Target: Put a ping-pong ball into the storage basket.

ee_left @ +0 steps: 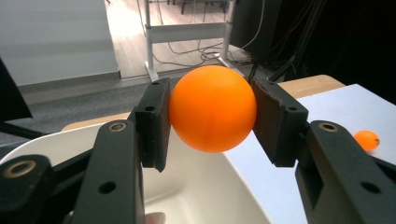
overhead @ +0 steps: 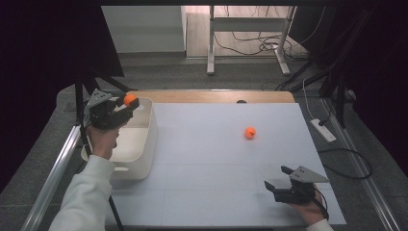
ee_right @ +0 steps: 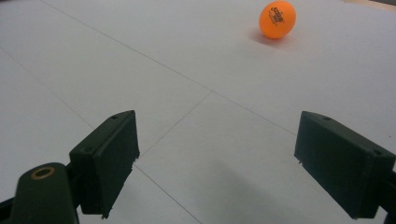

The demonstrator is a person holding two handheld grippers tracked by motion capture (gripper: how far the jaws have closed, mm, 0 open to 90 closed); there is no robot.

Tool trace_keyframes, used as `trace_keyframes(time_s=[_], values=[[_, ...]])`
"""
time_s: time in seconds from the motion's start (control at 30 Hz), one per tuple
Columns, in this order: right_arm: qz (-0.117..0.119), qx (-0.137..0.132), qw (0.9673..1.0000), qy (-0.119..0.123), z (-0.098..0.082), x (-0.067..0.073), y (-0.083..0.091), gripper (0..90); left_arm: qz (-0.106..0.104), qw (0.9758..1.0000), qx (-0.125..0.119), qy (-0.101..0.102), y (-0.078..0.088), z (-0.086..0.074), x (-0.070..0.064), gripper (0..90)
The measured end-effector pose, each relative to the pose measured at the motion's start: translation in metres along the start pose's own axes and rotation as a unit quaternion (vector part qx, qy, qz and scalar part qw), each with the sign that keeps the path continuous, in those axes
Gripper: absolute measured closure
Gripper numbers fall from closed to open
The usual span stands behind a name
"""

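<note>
My left tool [overhead: 129, 103] is clenched on a small glossy orange plastic ball [ee_left: 213, 108], which sits squarely between the pads, raised over the near rim of the white rounded plastic tub [overhead: 144, 144] at the counter's [overhead: 211, 163] left edge. To finish this well, I judge I should carry it over the tub's hollow, lower it, then ease the pads apart so it cannot bounce out. My right tool [ee_right: 215, 163] rests released on the white counter, facing a second orange ball [ee_right: 277, 19] well ahead.

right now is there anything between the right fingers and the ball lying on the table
Nothing. In the right gripper view, only bare white table stretches from the open right gripper to the loose orange ball; the high view shows the same.
</note>
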State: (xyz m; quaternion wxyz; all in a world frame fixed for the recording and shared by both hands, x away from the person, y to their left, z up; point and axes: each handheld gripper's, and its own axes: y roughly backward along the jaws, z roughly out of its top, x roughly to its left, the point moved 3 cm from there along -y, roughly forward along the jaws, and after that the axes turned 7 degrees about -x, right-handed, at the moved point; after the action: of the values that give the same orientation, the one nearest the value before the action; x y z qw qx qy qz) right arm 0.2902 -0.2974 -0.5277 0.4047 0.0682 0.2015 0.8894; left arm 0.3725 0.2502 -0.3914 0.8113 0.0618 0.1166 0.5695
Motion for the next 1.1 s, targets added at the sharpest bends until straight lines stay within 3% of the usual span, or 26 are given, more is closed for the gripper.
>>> trace_keyframes(time_s=[0.7,1.1], values=[[0.000,0.001,1.0000,0.000,0.000,0.000,0.000,13.1,0.021,0.9996,0.017,0.003,-0.002,-0.003,0.015,50.1],[0.000,0.001,1.0000,0.000,0.000,0.000,0.000,13.1,0.027,0.9987,0.043,0.001,-0.011,-0.010,0.021,50.0]])
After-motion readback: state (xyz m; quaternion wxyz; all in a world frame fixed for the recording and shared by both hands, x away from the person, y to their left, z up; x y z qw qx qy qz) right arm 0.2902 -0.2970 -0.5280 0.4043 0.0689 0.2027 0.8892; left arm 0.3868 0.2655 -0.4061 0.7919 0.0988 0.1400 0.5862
